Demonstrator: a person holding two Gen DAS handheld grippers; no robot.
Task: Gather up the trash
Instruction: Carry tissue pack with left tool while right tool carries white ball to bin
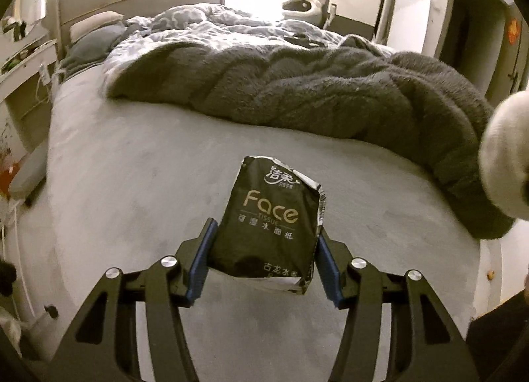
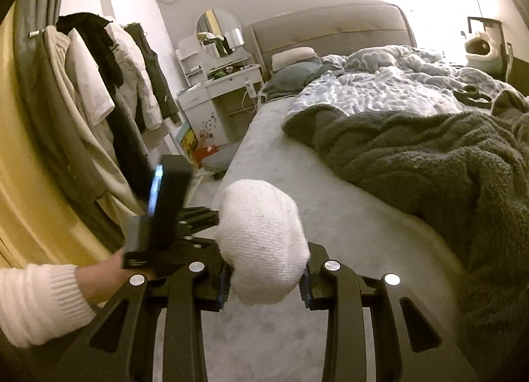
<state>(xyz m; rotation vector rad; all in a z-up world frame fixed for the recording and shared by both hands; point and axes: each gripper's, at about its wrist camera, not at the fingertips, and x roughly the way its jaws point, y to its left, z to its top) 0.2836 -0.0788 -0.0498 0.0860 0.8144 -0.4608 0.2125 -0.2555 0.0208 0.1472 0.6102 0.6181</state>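
Observation:
My left gripper [image 1: 264, 259] is shut on a black "Face" tissue packet [image 1: 269, 223], crumpled and torn at its right edge, held above the grey bed sheet [image 1: 132, 190]. My right gripper [image 2: 264, 279] is shut on a white balled-up sock [image 2: 261, 243], held above the sheet near the bed's left edge. The sock also shows blurred at the right edge of the left wrist view [image 1: 506, 157]. The left gripper's body [image 2: 165, 213] and the hand holding it appear at the left of the right wrist view.
A dark grey fleece blanket [image 1: 314, 91] and a patterned duvet [image 1: 211, 31] lie heaped across the far half of the bed. A white dressing table with a round mirror [image 2: 215, 84] and a rack of hanging clothes [image 2: 109, 84] stand left of the bed.

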